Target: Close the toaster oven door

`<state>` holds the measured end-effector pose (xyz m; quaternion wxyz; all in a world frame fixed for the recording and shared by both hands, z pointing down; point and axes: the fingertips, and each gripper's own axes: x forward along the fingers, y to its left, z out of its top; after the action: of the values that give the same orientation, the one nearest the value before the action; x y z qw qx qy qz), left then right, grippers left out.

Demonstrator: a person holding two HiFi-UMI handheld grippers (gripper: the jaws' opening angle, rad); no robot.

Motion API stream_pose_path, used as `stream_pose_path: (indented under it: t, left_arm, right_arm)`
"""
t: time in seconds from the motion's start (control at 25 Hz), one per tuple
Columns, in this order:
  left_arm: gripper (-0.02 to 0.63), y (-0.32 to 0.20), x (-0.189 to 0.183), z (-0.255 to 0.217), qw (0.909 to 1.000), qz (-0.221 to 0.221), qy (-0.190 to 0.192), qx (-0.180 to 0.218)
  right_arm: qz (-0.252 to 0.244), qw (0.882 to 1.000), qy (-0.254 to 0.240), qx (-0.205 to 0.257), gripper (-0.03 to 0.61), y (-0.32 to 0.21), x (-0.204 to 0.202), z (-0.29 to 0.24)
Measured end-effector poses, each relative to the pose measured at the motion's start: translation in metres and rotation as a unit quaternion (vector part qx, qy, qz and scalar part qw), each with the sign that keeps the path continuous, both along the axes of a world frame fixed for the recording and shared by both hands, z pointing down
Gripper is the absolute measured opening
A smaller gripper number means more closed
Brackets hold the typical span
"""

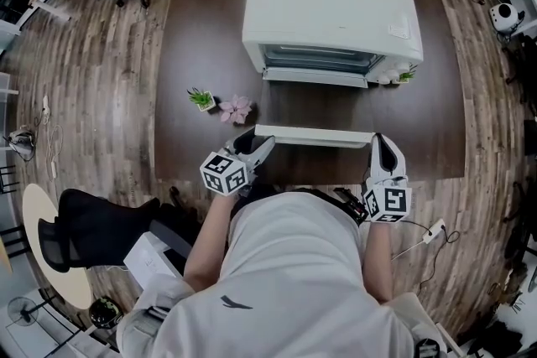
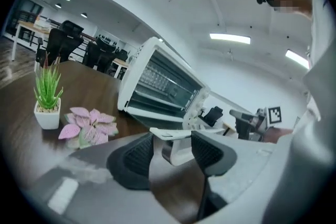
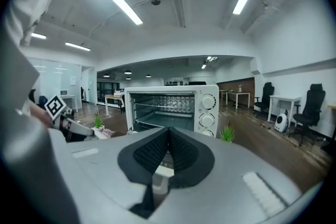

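Note:
The white toaster oven (image 1: 331,12) stands at the back of the dark table (image 1: 201,38), its door (image 1: 315,135) folded down flat toward me. My left gripper (image 1: 262,145) is at the left end of the door's front edge. In the left gripper view it (image 2: 172,147) is open, with the white handle end (image 2: 178,150) between its jaws. My right gripper (image 1: 379,140) is at the door's right end. Its (image 3: 168,131) jaw tips meet, and a white piece of the door (image 3: 164,171) shows below them. The open oven (image 3: 173,105) with its rack lies straight ahead.
A small potted green plant (image 1: 201,99) and a pink flower (image 1: 236,108) sit on the table left of the door. Another small green plant (image 1: 408,75) stands by the oven's right front corner. Office chairs and desks ring the table.

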<state>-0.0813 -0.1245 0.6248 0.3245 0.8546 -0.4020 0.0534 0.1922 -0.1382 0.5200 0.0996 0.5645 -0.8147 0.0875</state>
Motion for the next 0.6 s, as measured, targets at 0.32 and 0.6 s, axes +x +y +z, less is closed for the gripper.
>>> stream_pose_path:
  t: [0.32, 0.6]
  left_arm:
    - [0.13, -0.049, 0.006, -0.077, 0.9903, -0.026, -0.052, 0.126]
    - [0.128, -0.086, 0.0, -0.114, 0.9835, -0.07, -0.011, 0.167]
  right_arm:
    - [-0.034, 0.999, 0.036, 0.023, 0.003, -0.024, -0.029, 0.003]
    - [-0.011, 0.998, 0.0, 0.058, 0.003, -0.068, -0.031, -0.025]
